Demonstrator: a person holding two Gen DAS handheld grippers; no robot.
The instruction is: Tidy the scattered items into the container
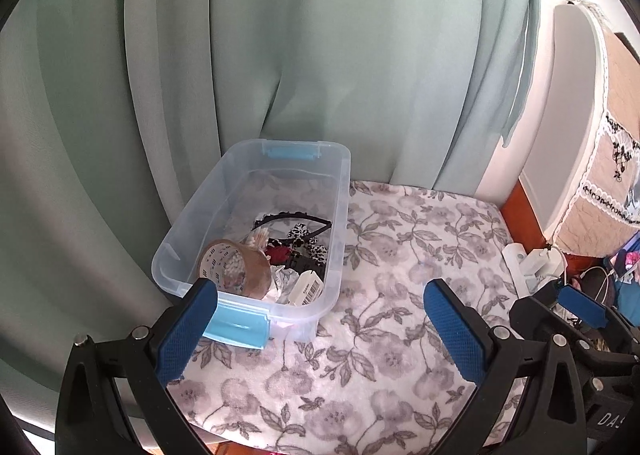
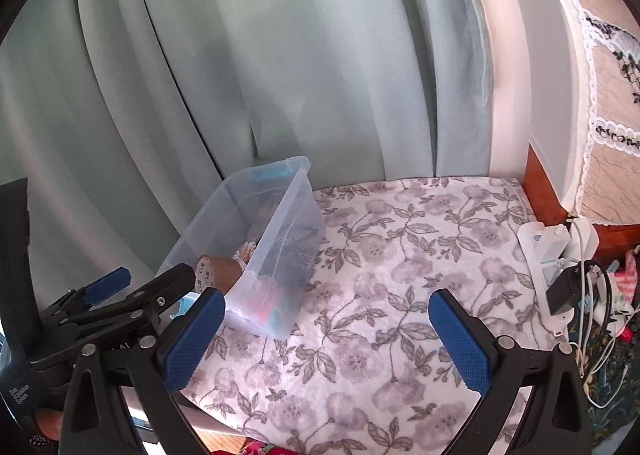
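Clear plastic container (image 1: 256, 223), blue latches at both ends, sits on the floral cloth (image 1: 400, 255) against the green curtain (image 1: 280, 55); inside it, toward the near end, lie a brown tape roll (image 1: 236, 269), a black headband (image 1: 292, 219), a black-and-white patterned piece and a barcode tag (image 1: 308, 289). Left gripper (image 1: 320, 331) hangs just short of the container's near end, jaws wide apart with nothing between them, one blue pad overlapping the near latch in view. Right gripper (image 2: 328, 339) is to the container's right above bare cloth, jaws spread wide and empty; a white power strip (image 2: 544, 255) lies at the cloth's far edge from the container.
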